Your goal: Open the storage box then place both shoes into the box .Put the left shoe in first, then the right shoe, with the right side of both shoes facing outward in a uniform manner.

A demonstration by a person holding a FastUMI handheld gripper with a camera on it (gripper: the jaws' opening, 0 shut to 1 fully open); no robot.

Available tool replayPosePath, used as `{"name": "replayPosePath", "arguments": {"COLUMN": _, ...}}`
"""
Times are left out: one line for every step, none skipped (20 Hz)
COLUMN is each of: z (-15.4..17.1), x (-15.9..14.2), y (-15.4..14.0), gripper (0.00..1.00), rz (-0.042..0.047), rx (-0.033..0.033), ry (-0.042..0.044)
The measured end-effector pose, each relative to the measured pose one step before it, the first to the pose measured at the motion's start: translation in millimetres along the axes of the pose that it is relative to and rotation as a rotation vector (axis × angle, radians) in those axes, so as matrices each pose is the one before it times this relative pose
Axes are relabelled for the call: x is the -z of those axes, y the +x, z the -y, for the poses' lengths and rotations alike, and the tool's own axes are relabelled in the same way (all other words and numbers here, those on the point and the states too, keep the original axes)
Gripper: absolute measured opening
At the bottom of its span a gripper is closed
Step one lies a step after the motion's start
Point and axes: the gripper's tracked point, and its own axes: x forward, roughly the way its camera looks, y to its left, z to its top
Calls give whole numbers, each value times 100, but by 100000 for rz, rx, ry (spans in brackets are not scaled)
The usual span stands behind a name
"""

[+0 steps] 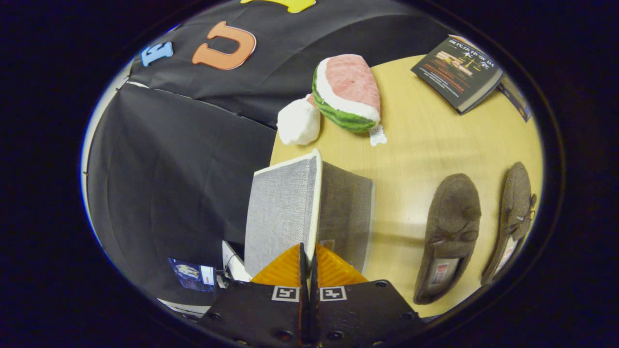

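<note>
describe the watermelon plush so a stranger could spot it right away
Start at the tan round table and look past the grey storage box that the closed hand-held gripper grips by its lid edge. The watermelon plush sits beyond it: pink face, green rind, unlike the plain white plush touching it.

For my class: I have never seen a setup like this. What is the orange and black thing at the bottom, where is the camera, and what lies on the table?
The camera rides on a hand-held claw and looks forward along its two orange fingers. They are pressed together on the edge of a grey fabric storage box's lid, which stands raised. The box sits on a pale wooden table. Beside the box lie two brown shoes, side by side. Beyond it are a plush watermelon slice, a white plush ball and a dark book.
</note>
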Motion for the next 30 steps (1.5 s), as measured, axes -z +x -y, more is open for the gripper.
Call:
{"name": "replayPosePath", "arguments": {"z": -845, "x": -140, "y": -529, "gripper": 1, "rz": 712, "rx": -284, "ry": -530}}
{"name": "replayPosePath", "arguments": {"z": -914, "x": -246, "y": -505, "gripper": 1, "rz": 604, "rx": -267, "ry": -2318}}
{"name": "replayPosePath", "arguments": {"z": -959, "x": -354, "y": -673, "gripper": 1, "rz": 1454, "rx": 67, "ry": -2790}}
{"name": "replayPosePath", "arguments": {"z": -1150, "x": -520, "y": -520, "gripper": 1, "rz": 1203, "rx": -498, "ry": -2095}}
{"name": "replayPosePath", "arguments": {"z": -1492, "x": -218, "y": -560, "gripper": 1, "rz": 933, "rx": -1318, "ry": -1297}}
{"name": "replayPosePath", "arguments": {"z": -1613, "x": -314, "y": -516, "gripper": 1, "rz": 1113, "rx": -1495, "ry": -999}}
{"name": "replayPosePath", "arguments": {"z": -1739, "x": -240, "y": -339, "gripper": 1, "rz": 889, "rx": -1777, "ry": -882}}
{"name": "replayPosePath", "arguments": {"z": -1529, "x": -246, "y": -97, "gripper": 1, "rz": 393, "rx": -145, "ry": -826}}
{"name": "replayPosePath", "arguments": {"z": -1272, "x": -275, "y": -10, "gripper": 1, "rz": 619, "rx": 488, "ry": -1130}}
{"name": "replayPosePath", "arguments": {"z": -1468, "x": -242, "y": 191, "gripper": 1, "rz": 53, "rx": -409, "ry": -1193}}
{"name": "replayPosePath", "arguments": {"z": -1438, "x": -165, "y": 228, "gripper": 1, "rz": 162, "rx": -692, "ry": -879}}
{"name": "replayPosePath", "arguments": {"z": -1390, "x": -229, "y": 444, "gripper": 1, "rz": -367, "rx": -576, "ry": -925}}
{"name": "replayPosePath", "arguments": {"z": -1229, "x": -96, "y": 411, "gripper": 1, "rz": -282, "rx": -238, "ry": -420}}
{"name": "replayPosePath", "arguments": {"z": -1061, "x": -60, "y": 532, "gripper": 1, "rz": -582, "rx": -66, "ry": -469}}
{"name": "replayPosePath", "arguments": {"z": -977, "x": -7, "y": 523, "gripper": 0, "rz": 87, "rx": -33, "ry": -576}}
{"name": "replayPosePath", "arguments": {"z": -928, "x": -256, "y": 584, "gripper": 1, "rz": 1297, "rx": -18, "ry": -1411}}
{"name": "replayPosePath", "arguments": {"z": -726, "x": 171, "y": 612, "gripper": 1, "rz": -152, "rx": 499, "ry": -2146}}
{"name": "replayPosePath", "arguments": {"z": -723, "x": 18, "y": 614, "gripper": 1, "rz": -409, "rx": 515, "ry": -2074}}
{"name": "replayPosePath", "arguments": {"z": -663, "x": 281, "y": 729, "gripper": 1, "rz": -463, "rx": 488, "ry": -1458}}
{"name": "replayPosePath", "arguments": {"z": -660, "x": -133, "y": 642, "gripper": 1, "rz": -291, "rx": 145, "ry": -856}}
{"name": "replayPosePath", "arguments": {"z": -701, "x": 152, "y": 743, "gripper": 4, "rz": -423, "rx": 12, "ry": -225}}
{"name": "replayPosePath", "arguments": {"z": -777, "x": 25, "y": 629, "gripper": 6, "rz": -229, "rx": -836, "ry": 388}}
{"name": "replayPosePath", "arguments": {"z": -607, "x": -351, "y": 567, "gripper": 8, "rz": 292, "rx": -646, "ry": 831}}
{"name": "replayPosePath", "arguments": {"z": -435, "x": -110, "y": 313, "gripper": 10, "rz": 911, "rx": 805, "ry": -572}}
{"name": "replayPosePath", "arguments": {"z": -176, "x": -82, "y": 931, "gripper": 12, "rz": 385, "rx": 941, "ry": -1099}}
{"name": "replayPosePath", "arguments": {"z": -400, "x": -199, "y": 198, "gripper": 15, "rz": 139, "rx": -292, "ry": -874}}
{"name": "replayPosePath", "arguments": {"z": -760, "x": 12, "y": 287, "gripper": 22, "rz": 166, "rx": -1376, "ry": -534}}
{"name": "replayPosePath", "arguments": {"z": -786, "x": -29, "y": 138, "gripper": 30, "rz": 149, "rx": -2548, "ry": -274}}
{"name": "replayPosePath", "arguments": {"z": -753, "x": -27, "y": -5, "gripper": 37, "rz": 715, "rx": -2827, "ry": -87}}
{"name": "replayPosePath", "arguments": {"z": -697, "x": -46, "y": 295, "gripper": 48, "rz": 545, "rx": -2539, "ry": 277}}
